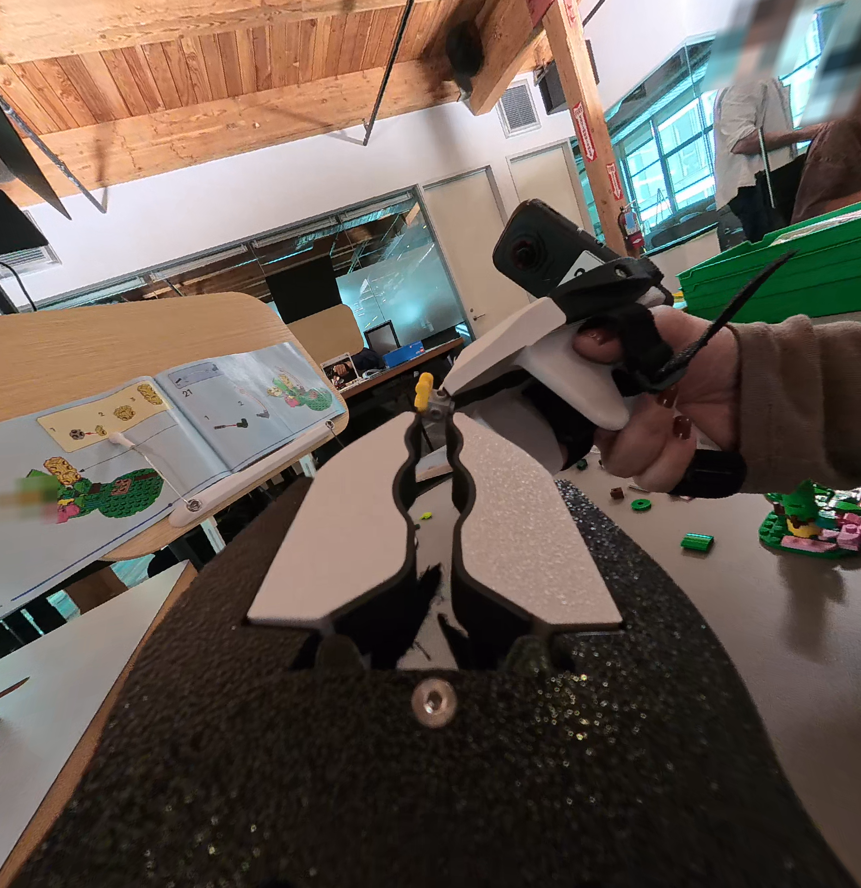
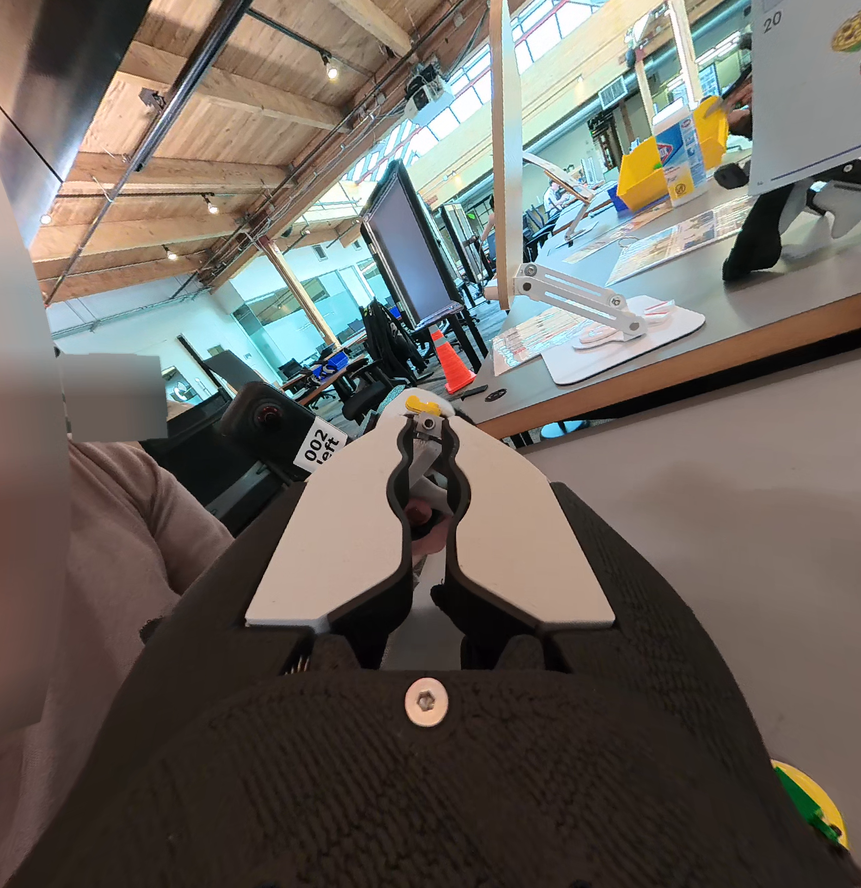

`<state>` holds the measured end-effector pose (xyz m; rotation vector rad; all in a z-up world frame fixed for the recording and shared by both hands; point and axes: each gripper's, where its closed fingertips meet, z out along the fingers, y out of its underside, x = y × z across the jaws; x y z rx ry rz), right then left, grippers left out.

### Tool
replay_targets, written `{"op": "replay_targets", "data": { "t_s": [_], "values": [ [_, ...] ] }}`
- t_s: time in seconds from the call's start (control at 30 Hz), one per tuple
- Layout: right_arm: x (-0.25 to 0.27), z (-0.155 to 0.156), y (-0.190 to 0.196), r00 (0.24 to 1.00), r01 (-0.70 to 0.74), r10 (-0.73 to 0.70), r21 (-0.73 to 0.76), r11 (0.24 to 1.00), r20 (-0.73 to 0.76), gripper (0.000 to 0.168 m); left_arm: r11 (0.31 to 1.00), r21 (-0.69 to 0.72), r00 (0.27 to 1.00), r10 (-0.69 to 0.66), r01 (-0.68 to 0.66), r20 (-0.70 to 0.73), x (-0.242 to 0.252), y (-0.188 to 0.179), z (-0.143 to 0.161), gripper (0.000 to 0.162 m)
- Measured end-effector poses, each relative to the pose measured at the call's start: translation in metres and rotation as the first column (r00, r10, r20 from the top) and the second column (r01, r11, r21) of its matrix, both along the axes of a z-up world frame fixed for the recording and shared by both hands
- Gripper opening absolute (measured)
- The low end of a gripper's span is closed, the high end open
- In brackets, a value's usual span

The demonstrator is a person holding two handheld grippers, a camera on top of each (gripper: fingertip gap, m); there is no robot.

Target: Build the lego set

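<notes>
Left gripper point(image 1: 434, 417): tips pinched on the grey brick point(image 1: 438, 406) at frame centre.
Right gripper point(image 2: 427, 424): tips closed on the same grey brick point(image 2: 427, 425), meeting the left one nose to nose.
Yellow piece point(image 1: 424, 391): one, fixed to the brick, long axis upright in the left wrist view, tilted slightly right.
Instruction booklet point(image 1: 145, 447): one, open on a wooden stand point(image 1: 106, 346), left of frame.
Green model point(image 1: 817, 526): one, on the table point(image 1: 707, 648), right edge.
Loose pieces: several small ones near a green plate point(image 1: 696, 541).
Green tray point(image 1: 803, 274): upper right.
</notes>
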<state>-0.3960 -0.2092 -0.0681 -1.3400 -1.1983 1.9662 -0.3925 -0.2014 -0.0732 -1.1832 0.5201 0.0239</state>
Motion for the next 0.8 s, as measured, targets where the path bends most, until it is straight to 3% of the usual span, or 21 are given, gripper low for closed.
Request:
{"op": "replay_targets", "data": {
  "t_s": [0.13,0.8],
  "values": [
    [0.0017,0.0011,0.0038,1.0,0.002,-0.002,-0.029,1.0,-0.002,0.008,1.0,-0.006,1.0,-0.017,0.017,-0.002,0.0008,-0.0005,-0.0013,0.019],
    [0.0018,-0.0056,-0.0041,0.995,-0.089,0.092,-0.089,0.992,0.036,0.008,0.998,0.048,0.998,-0.039,0.041,-0.043,0.0043,-0.0059,0.0015,0.015]
  ]
}}
